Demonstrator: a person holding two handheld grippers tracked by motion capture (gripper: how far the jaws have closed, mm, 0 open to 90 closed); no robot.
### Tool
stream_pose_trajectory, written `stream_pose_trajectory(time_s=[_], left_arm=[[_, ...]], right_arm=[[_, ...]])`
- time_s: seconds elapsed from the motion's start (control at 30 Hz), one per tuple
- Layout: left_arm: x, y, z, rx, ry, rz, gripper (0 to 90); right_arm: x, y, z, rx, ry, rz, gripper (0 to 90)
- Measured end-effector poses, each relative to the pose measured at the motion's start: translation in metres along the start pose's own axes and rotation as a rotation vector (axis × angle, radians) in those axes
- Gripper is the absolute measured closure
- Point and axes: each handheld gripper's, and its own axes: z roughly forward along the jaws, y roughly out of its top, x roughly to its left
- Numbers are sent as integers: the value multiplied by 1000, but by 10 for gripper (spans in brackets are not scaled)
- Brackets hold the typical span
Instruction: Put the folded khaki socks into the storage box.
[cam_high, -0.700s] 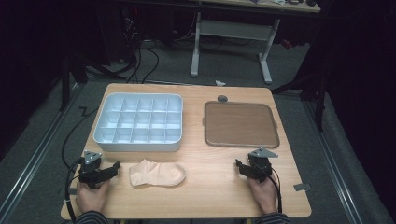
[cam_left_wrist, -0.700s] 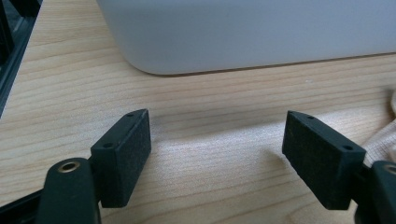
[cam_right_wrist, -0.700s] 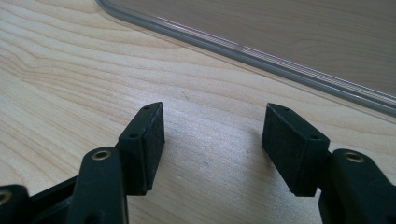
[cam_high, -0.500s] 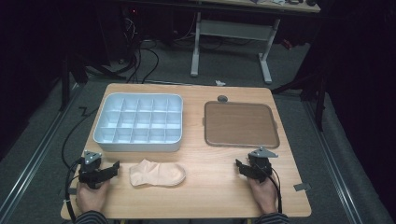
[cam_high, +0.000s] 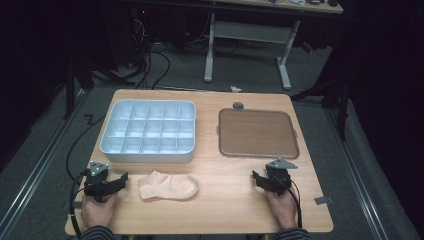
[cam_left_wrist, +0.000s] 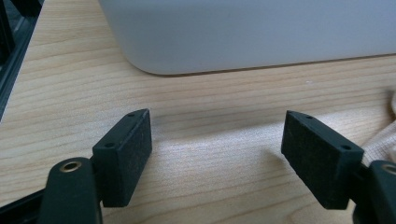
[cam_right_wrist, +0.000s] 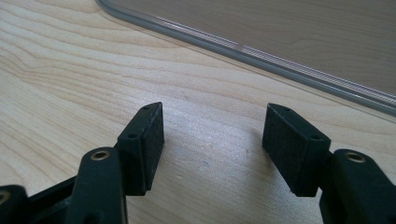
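A pale peach sock (cam_high: 168, 185) lies flat near the table's front edge, left of centre; its edge shows at the right of the left gripper view (cam_left_wrist: 380, 140). My left gripper (cam_high: 120, 181) rests on the table just left of the sock, open, with bare wood between its pads (cam_left_wrist: 212, 149). My right gripper (cam_high: 258, 179) sits at the front right, open with nothing between its pads (cam_right_wrist: 212, 140). A white compartment box (cam_high: 149, 131) stands behind the sock, its wall close ahead in the left gripper view (cam_left_wrist: 252, 32). A brown tray (cam_high: 257, 132) lies behind the right gripper.
The brown tray's rim (cam_right_wrist: 261, 51) runs just ahead of the right gripper. A small round grey disc (cam_high: 238, 105) sits at the table's far edge. Another table's legs (cam_high: 285, 55) and cables (cam_high: 150, 60) stand on the floor beyond.
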Motion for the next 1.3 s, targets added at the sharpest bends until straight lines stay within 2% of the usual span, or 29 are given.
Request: stream_pose_trajectory(time_s=[0.37, 0.53, 0.6, 0.63, 0.67, 0.8, 1.13, 1.3], left_arm=[[0, 0, 0, -4, 7, -9, 270], [-1, 0, 0, 1, 17, 3, 269], [-5, 1, 1, 10, 38, 28, 266], [-5, 1, 1, 10, 38, 28, 261], [-5, 1, 1, 15, 36, 39, 261], [-5, 1, 1, 13, 31, 39, 266], [-9, 1, 2, 15, 24, 48, 248], [-8, -1, -1, -1, -20, 39, 290]], right_arm=[[0, 0, 0, 0, -2, 2, 390], [0, 0, 0, -2, -6, 11, 413], [0, 0, 0, -2, -8, 15, 413], [0, 0, 0, -2, -8, 15, 413], [0, 0, 0, -2, -8, 15, 413], [0, 0, 0, -2, -8, 15, 419], [-1, 0, -1, -7, -34, 32, 494], [1, -1, -2, -11, -31, 41, 504]])
